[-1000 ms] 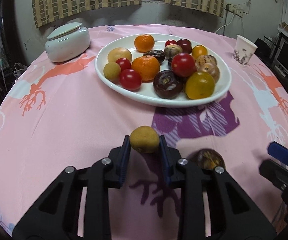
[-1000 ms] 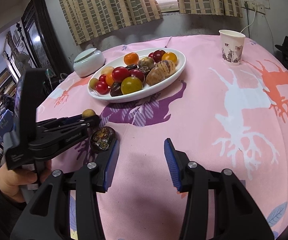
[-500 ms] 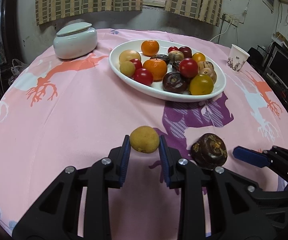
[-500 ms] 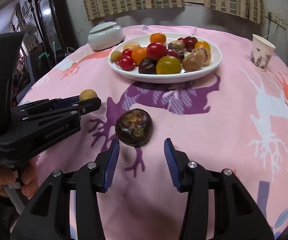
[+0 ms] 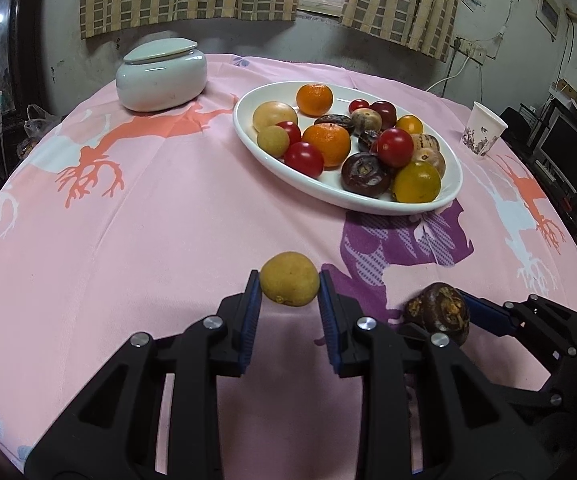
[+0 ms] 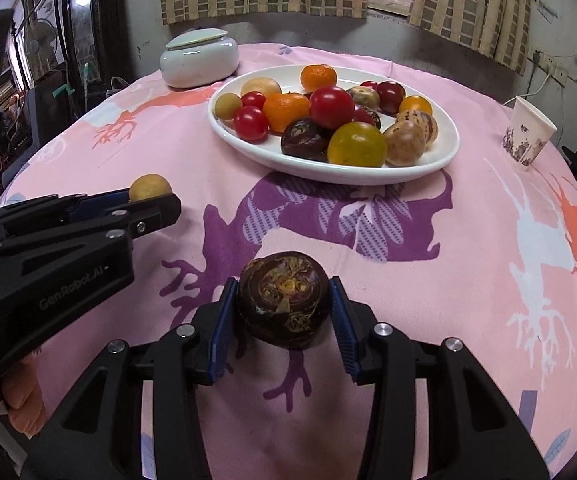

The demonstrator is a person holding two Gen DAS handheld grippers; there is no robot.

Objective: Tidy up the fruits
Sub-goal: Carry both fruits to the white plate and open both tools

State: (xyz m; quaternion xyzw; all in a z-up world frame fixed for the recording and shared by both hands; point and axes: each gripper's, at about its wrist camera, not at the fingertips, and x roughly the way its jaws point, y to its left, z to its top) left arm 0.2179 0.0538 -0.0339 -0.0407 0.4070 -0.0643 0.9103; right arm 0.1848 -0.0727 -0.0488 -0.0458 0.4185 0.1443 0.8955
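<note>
My left gripper (image 5: 289, 292) is shut on a small yellow-brown round fruit (image 5: 289, 283), held just above the pink tablecloth; the right wrist view shows this fruit (image 6: 150, 187) at the left. My right gripper (image 6: 284, 306) is closing around a dark brown wrinkled fruit (image 6: 284, 299) that lies on the cloth, and both blue pads (image 6: 224, 320) touch its sides. The left wrist view has that dark fruit (image 5: 437, 312) at the lower right. Beyond both stands a white oval plate (image 5: 372, 203) with several tomatoes, oranges and other fruits.
A pale lidded ceramic jar (image 5: 161, 74) stands at the far left of the round table. A paper cup (image 5: 482, 129) stands at the far right. A person's hand (image 6: 20, 404) holds the left gripper. Furniture and cables crowd the room around the table.
The right gripper swung left and forward until the dark fruit sits between its pads, and its jaws have narrowed. The left gripper drifted left, still holding the yellow-brown fruit.
</note>
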